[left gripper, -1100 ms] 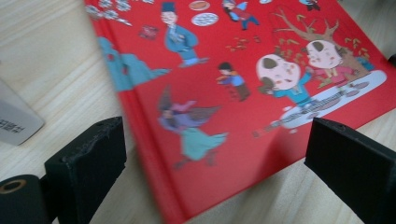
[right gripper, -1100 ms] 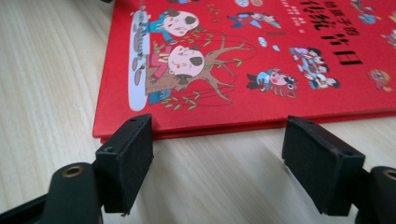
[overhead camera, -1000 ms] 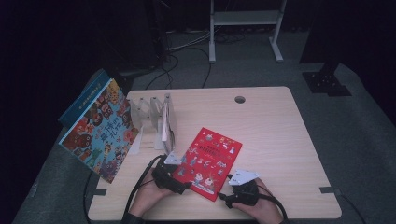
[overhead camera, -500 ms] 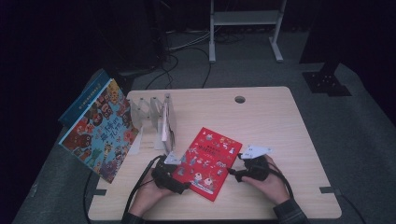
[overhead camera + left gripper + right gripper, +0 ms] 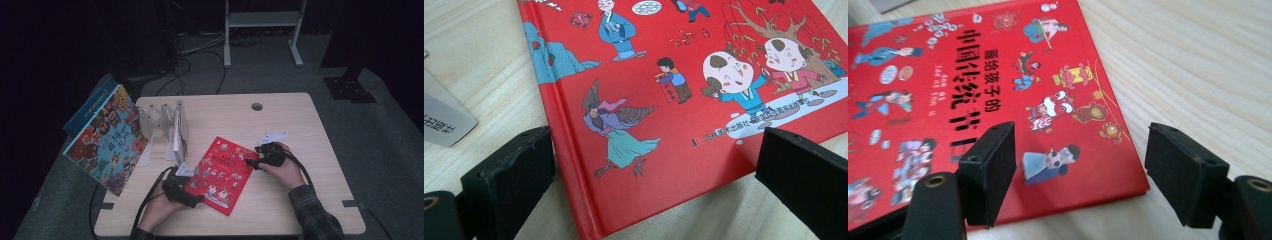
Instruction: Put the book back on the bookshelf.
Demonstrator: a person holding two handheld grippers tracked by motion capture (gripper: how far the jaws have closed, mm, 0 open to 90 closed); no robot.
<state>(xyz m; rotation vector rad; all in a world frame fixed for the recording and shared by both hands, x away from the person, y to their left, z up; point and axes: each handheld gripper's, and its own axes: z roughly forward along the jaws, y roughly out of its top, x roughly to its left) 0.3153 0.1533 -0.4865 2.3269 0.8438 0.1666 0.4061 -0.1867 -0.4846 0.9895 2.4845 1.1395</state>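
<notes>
Red picture book [image 5: 220, 173]: cover with cartoon figures in blue, white and yellow, yellow-gold title characters. Large book [image 5: 106, 139] at table's left edge: blue, dense multicolour cartoon pattern. Table [image 5: 320, 150]: pale wood grain; gripper pads [image 5: 993, 165] black.

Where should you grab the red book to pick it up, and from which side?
Probably by an edge: the red book lies flat on the table, so only its thin sides offer a grip. The right gripper straddles the free corner at the book's right side with jaws open; slide one jaw under there.
</notes>
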